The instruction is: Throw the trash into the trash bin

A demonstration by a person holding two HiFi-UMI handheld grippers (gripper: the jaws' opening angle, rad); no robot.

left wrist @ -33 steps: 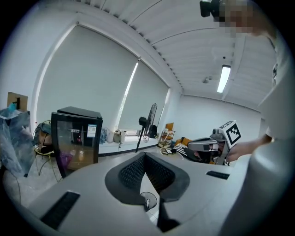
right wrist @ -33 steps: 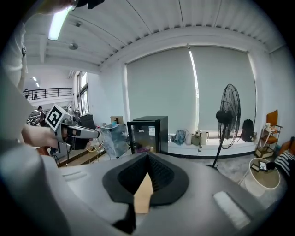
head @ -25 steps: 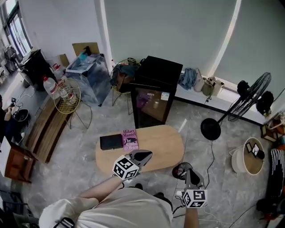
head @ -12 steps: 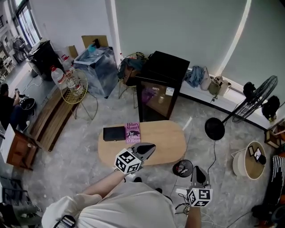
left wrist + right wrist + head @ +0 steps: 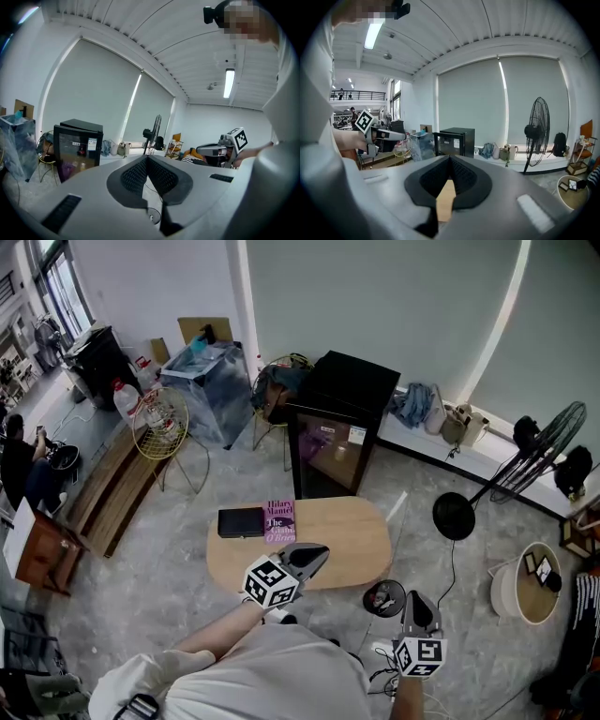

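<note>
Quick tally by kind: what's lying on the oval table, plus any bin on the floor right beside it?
Books: 2, a black book and a pink book, side by side at the left end of the table
Trash bins: 1, a small round trash bin on the floor off the table's right end
Total: 3

I get soft, even daylight through the drawn blinds, and a ceiling tube glares white in each gripper view. Shadows on the floor are faint. Both gripper views bend hard and go black at the corners; the left gripper shell blurs near the lens, the room behind is sharp
</note>
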